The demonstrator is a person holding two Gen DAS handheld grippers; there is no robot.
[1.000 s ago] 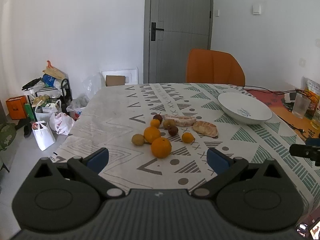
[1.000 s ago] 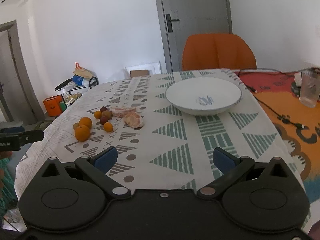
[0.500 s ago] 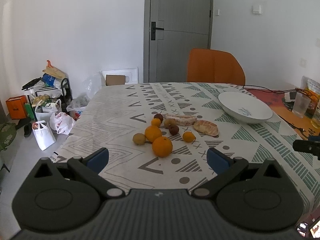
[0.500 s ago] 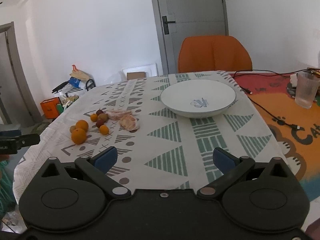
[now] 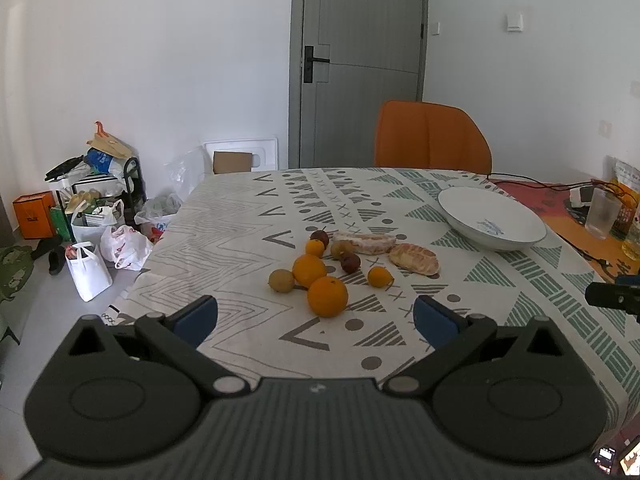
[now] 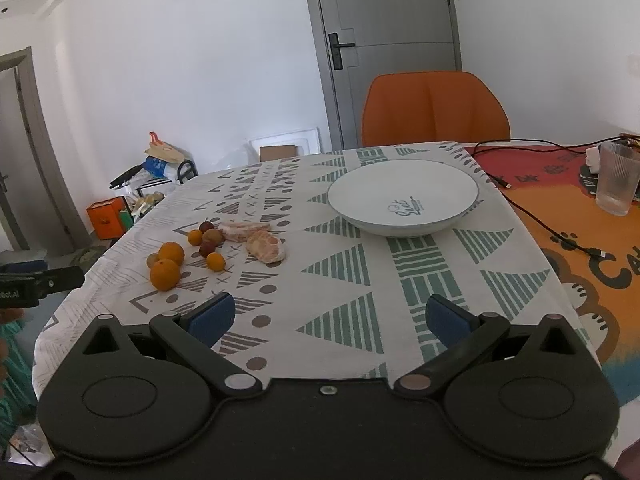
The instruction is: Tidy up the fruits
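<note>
Both hand-held grippers empty, jaws spread wide, hovering at near edge of surface. Left hand-held gripper faces fruit cluster; nearest orange just beyond its fingers. Bowl empty, far right of fruit, ahead of right hand-held gripper. Looks like approach step, nothing moved yet. Next prob: left goes fwd + down, straddles nearest orange, closes w/o bumping neighbours.

An orange chair stands behind the table, a ribbed glass at right.
</note>
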